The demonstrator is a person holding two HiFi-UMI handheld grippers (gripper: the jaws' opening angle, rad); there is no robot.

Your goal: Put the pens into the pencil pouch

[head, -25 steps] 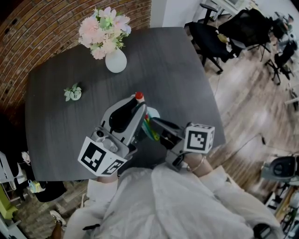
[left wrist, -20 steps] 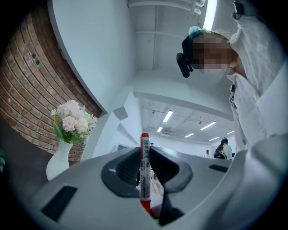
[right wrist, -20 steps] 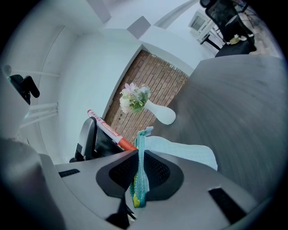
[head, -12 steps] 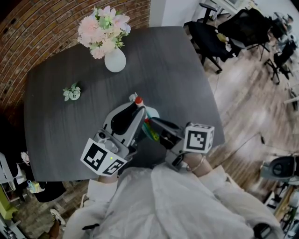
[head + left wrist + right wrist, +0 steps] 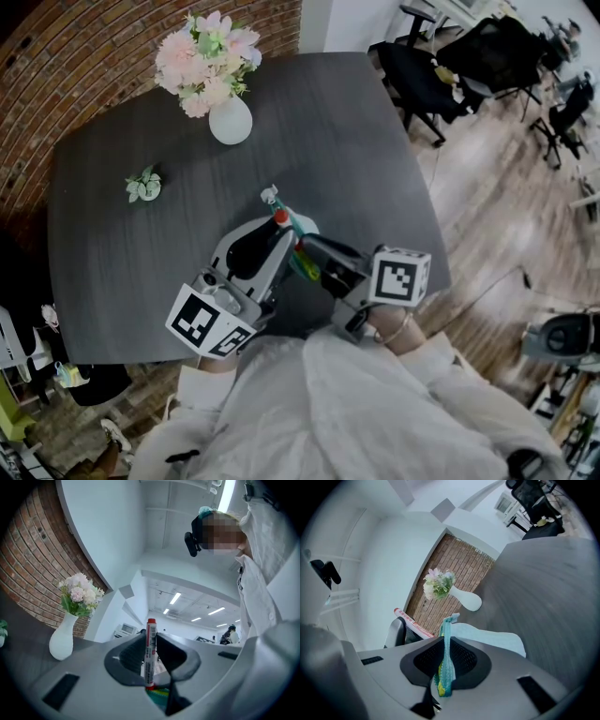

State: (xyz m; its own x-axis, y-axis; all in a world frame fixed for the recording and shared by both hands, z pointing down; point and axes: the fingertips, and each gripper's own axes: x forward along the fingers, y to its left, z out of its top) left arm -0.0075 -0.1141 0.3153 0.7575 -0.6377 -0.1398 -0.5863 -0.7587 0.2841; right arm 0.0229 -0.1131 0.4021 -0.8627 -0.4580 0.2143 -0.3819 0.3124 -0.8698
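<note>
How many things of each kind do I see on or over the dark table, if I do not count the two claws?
Red-capped marker pen: 1
Pencil pouch: 1
White vase of flowers: 1
Small green plant: 1
Total: 4

In the head view, most of the pencil pouch point(image 5: 310, 225) lay hidden under the left gripper point(image 5: 277, 232) and right gripper point(image 5: 313, 251), with only a pale corner showing. In the right gripper view the pen point(image 5: 412, 623) ran out of sight behind the left jaws, its print too small to read. The person's sleeves point(image 5: 375, 408) covered part of the desk's point(image 5: 117, 281) near edge.
</note>
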